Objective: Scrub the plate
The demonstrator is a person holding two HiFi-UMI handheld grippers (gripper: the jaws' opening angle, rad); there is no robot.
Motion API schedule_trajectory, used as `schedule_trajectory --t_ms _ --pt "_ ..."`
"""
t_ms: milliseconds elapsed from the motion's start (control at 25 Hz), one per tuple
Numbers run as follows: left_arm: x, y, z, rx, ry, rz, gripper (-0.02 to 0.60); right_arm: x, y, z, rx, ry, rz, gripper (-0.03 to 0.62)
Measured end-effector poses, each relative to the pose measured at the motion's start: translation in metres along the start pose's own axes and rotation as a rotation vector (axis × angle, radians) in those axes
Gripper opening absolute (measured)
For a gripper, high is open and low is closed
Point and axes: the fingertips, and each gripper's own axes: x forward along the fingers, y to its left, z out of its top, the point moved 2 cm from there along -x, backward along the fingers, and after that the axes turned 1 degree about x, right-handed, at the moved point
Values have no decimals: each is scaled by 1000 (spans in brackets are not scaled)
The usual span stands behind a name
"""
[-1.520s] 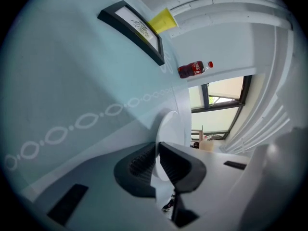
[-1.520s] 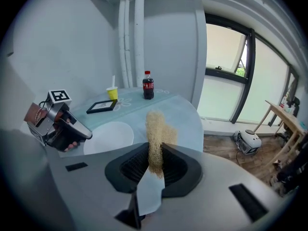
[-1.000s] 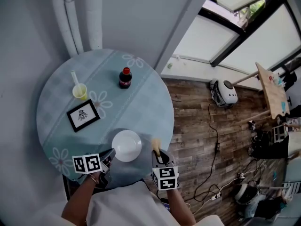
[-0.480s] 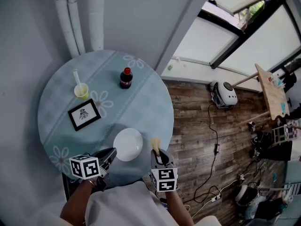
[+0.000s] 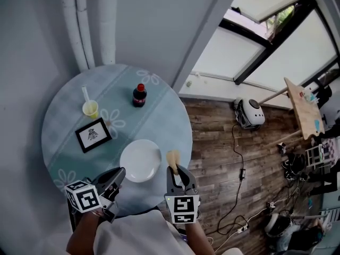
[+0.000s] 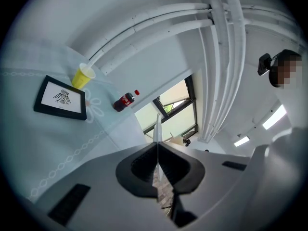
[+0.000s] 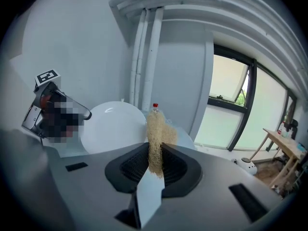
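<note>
The white plate (image 5: 141,161) hangs tilted above the near edge of the round table (image 5: 164,116). My left gripper (image 5: 118,175) is shut on its near-left rim. In the left gripper view the plate (image 6: 157,124) shows edge-on as a thin white line pinched in the left gripper (image 6: 157,146). My right gripper (image 5: 173,170) is shut on a tan fibrous scrubber (image 5: 172,159) just right of the plate's rim. In the right gripper view the scrubber (image 7: 156,129) stands up from the right gripper (image 7: 155,153), in front of the plate's face (image 7: 113,126). Whether the two touch I cannot tell.
On the pale blue tablecloth stand a cola bottle (image 5: 139,95), a yellow cup with a straw (image 5: 90,108) and a black-framed picture (image 5: 93,134). White pipes (image 5: 93,25) run up the wall behind. To the right lies wooden floor with a white device (image 5: 249,113) and cables.
Both grippers have risen. The plate has come up off the table in the left gripper and tilted, looking larger now. The scrubber has risen beside its right rim.
</note>
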Motion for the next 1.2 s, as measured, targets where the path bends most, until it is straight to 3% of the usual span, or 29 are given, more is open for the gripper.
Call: schedule_trajectory --t_ms 200,560,1200 --pt "-3 -6 9 15 -43 36 12 1 8 19 -57 -26 1 67" --pt "-8 -33 14 61 -55 -39 14 4 27 25 -196 15 15 67" --pt "-15 -56 23 161 -55 -94 15 5 46 68 -288 -96 45 67"
